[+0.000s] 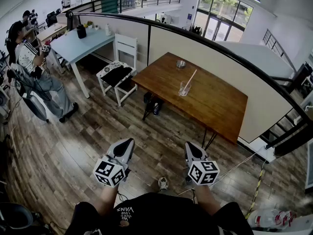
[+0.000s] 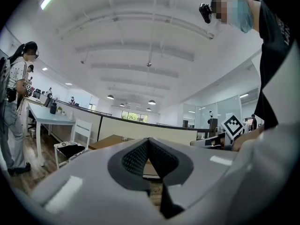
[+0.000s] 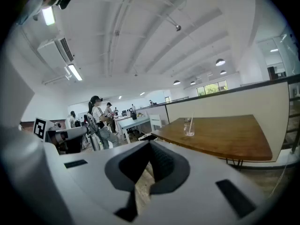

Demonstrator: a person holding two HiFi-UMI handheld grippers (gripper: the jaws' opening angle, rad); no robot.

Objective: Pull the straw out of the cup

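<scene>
A clear glass cup (image 1: 184, 88) stands on the brown wooden table (image 1: 215, 102), with a pale straw (image 1: 190, 79) leaning out of it to the upper right. The right gripper view shows the cup (image 3: 189, 130) and straw (image 3: 191, 122) small and far off on the table (image 3: 225, 137). Both grippers are held low in front of the person, well short of the table. My left gripper (image 1: 128, 142) is shut and holds nothing. My right gripper (image 1: 190, 146) is shut too, with nothing between its jaws.
A small ashtray-like dish (image 1: 181, 63) sits at the table's far end. A white chair (image 1: 119, 73) and a light blue table (image 1: 80, 44) stand to the left. People (image 1: 34, 77) sit and stand at far left. A curved low partition (image 1: 195, 48) runs behind the table; a cable (image 1: 254, 192) lies on the floor.
</scene>
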